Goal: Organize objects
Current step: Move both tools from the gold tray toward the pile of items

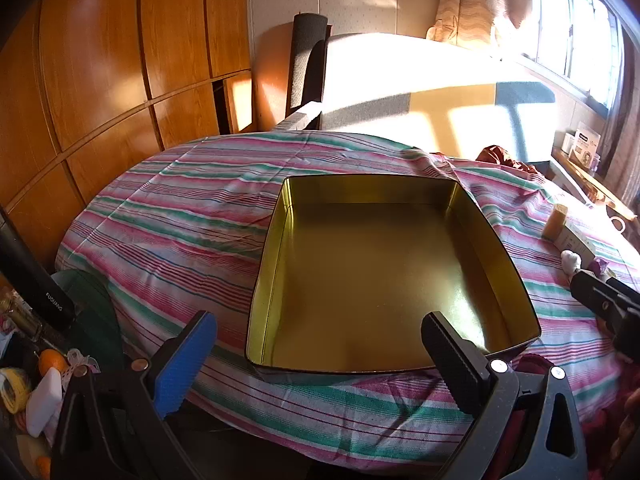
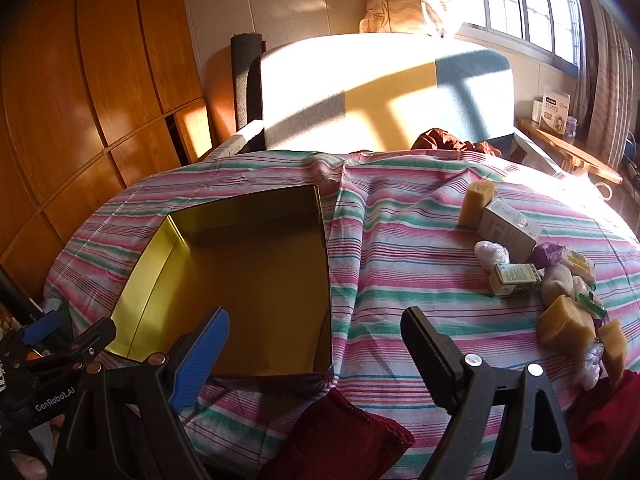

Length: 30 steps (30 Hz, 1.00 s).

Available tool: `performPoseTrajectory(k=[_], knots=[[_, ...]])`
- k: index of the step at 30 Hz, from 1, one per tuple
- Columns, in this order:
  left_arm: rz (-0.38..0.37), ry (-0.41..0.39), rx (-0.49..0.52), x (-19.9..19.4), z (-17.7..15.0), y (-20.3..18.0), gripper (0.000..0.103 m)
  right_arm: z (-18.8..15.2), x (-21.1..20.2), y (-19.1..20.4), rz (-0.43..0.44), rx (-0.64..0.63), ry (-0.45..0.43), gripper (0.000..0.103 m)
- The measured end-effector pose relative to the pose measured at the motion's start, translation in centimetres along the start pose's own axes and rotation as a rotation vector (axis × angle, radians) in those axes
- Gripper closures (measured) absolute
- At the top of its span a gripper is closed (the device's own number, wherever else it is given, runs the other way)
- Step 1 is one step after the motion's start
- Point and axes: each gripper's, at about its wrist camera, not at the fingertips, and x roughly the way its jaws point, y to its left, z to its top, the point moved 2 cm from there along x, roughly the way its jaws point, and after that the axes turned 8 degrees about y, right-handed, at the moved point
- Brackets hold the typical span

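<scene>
Striped bedspread [image 2: 400, 240] under open gold tin [image 2: 172, 240], long axis toward headboard [image 2: 360, 92]

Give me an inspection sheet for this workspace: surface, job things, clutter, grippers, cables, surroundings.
Surface: striped cloth, wrinkled.
Job's things: open gold tin, empty; yellow blocks, small boxes and wrapped bits in a cluster on the cloth at the right.
Clutter: red cloth at the near edge.
Grippers: left gripper open over the tin's near rim; right gripper open, nothing between the fingers.
Cables: nothing seen.
Surroundings: wooden wardrobe, sunlit window.
</scene>
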Motion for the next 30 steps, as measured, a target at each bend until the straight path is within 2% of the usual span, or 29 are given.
performPoseTrajectory(k=[7, 14, 18, 22, 26, 30], knots=[[-0.007, 0.000, 0.030, 0.2, 0.0, -0.7, 0.000, 0.5, -0.8, -2.8, 0.042, 0.043, -0.016, 0.012], [-0.010, 0.005, 0.070, 0.4, 0.3, -2.5, 0.000, 1.0, -1.9, -7.3, 0.052, 0.077, -0.047, 0.012], [-0.017, 0.004, 0.094, 0.5, 0.7, -3.8, 0.000, 1.4, -3.0, -10.0, 0.086, 0.108, -0.063, 0.012], [-0.047, 0.010, 0.127, 0.7, 1.1, -5.4, 0.000, 1.6, -4.1, -13.3, 0.117, 0.180, -0.096, 0.008], [-0.083, 0.017, 0.179, 1.0, 1.4, -7.6, 0.000, 1.6, -4.8, -16.9, 0.096, 0.253, -0.116, 0.003], [-0.153, 0.018, 0.235, 1.0, 1.5, -10.0, 0.000, 1.3, -5.7, -20.7, 0.048, 0.320, -0.127, 0.002]])
